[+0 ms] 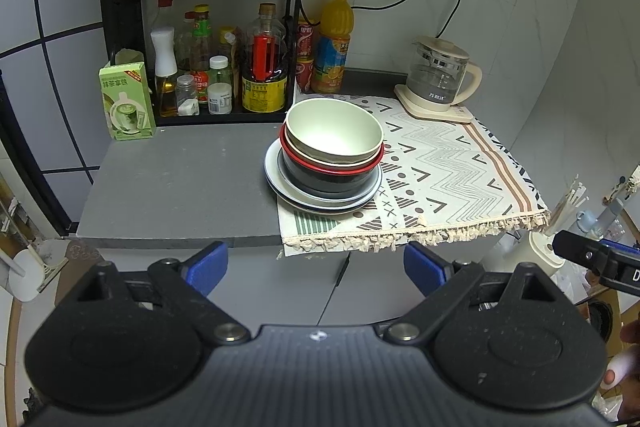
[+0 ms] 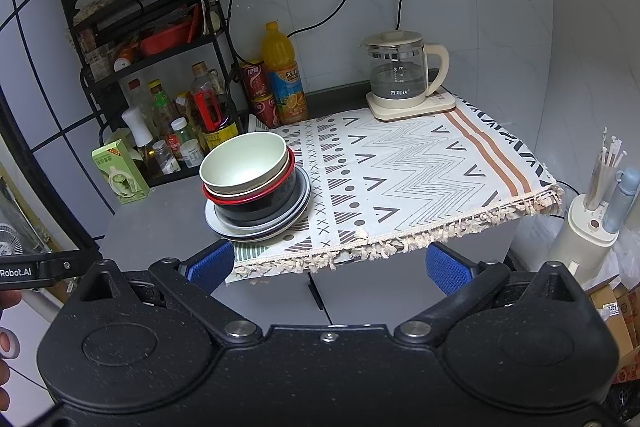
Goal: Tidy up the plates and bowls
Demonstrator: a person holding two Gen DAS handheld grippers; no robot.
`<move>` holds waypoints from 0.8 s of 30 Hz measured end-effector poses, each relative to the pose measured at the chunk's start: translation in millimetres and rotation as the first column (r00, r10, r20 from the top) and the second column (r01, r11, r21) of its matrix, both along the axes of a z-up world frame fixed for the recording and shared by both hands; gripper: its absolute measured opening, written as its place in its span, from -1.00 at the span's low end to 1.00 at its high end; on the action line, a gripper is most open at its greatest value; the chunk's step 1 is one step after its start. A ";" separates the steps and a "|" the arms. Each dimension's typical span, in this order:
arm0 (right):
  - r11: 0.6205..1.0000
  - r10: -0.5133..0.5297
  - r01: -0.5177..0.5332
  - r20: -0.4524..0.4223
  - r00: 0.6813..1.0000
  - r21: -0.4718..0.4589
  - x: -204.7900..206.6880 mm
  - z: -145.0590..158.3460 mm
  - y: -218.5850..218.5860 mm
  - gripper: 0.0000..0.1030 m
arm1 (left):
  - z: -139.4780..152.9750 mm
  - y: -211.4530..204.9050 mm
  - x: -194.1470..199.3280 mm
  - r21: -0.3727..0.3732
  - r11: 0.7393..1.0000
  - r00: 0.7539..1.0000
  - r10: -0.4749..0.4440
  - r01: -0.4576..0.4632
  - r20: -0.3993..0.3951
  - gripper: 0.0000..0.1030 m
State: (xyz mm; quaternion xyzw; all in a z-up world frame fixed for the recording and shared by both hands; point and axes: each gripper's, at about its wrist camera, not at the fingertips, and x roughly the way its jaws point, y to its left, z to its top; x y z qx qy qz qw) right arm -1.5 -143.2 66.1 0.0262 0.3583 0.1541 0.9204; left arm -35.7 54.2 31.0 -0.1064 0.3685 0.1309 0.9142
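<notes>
A stack of dishes stands at the left edge of the patterned cloth (image 1: pixel 448 163) (image 2: pixel 400 167). On top is a pale green bowl (image 1: pixel 334 127) (image 2: pixel 244 163), nested in a red-rimmed bowl (image 1: pixel 332 169) (image 2: pixel 250 199) and a dark bowl (image 1: pixel 328 183) (image 2: pixel 264 213). These rest on grey-blue plates (image 1: pixel 280 187) (image 2: pixel 296 215). My left gripper (image 1: pixel 316 267) hangs open in front of the counter, below the stack, with nothing between its blue pads. Likewise open and holding nothing, my right gripper (image 2: pixel 330 265) sits lower right of the stack.
A black rack of sauce bottles (image 1: pixel 224 67) (image 2: pixel 176 123) stands behind the stack, with a green carton (image 1: pixel 126 101) (image 2: pixel 120 177), an orange juice bottle (image 1: pixel 334 43) (image 2: pixel 282 75) and red cans. A glass kettle (image 1: pixel 440 75) (image 2: pixel 400 75) sits back right. A utensil holder (image 2: pixel 588 227) stands off the counter's right.
</notes>
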 end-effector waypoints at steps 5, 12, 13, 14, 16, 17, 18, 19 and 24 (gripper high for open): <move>1.000 0.005 -0.005 -0.001 1.000 0.006 -1.1 0.0 4.8 1.00 | 5.2 4.2 -4.7 0.005 1.000 1.000 0.003 -0.003 0.003 0.82; 1.000 0.009 -0.009 -0.004 1.000 0.010 2.5 -0.7 12.6 1.00 | 8.0 9.9 -5.5 0.007 1.000 1.000 0.002 -0.002 0.008 0.82; 1.000 0.012 -0.012 -0.004 1.000 0.008 3.9 -0.8 13.3 1.00 | 7.4 10.9 -5.2 0.007 1.000 1.000 0.002 -0.002 0.007 0.82; 1.000 0.012 -0.012 -0.006 1.000 0.007 4.6 -1.1 13.8 1.00 | 6.5 11.6 -5.1 0.008 1.000 1.000 0.003 -0.003 0.005 0.82; 1.000 0.009 -0.009 -0.013 1.000 0.006 5.1 -2.7 14.3 1.00 | 4.6 13.7 -4.3 0.002 1.000 1.000 0.006 -0.006 0.002 0.82; 1.000 0.007 -0.007 -0.017 1.000 0.005 5.2 -3.5 14.0 1.00 | 3.7 14.8 -3.7 -0.002 1.000 1.000 0.007 -0.007 0.000 0.82; 1.000 0.008 -0.008 -0.021 1.000 0.001 5.6 -4.1 14.3 1.00 | 3.0 15.4 -3.1 -0.004 1.000 1.000 0.007 -0.007 -0.003 0.82; 1.000 0.010 -0.010 -0.023 1.000 -0.004 5.5 -4.4 15.0 1.00 | 2.7 15.9 -2.6 -0.005 1.000 1.000 0.006 -0.006 -0.005 0.82; 1.000 0.012 -0.013 -0.028 1.000 -0.013 9.9 -5.1 15.8 1.00 | 1.8 18.9 2.0 -0.018 1.000 1.000 0.005 -0.005 -0.012 0.82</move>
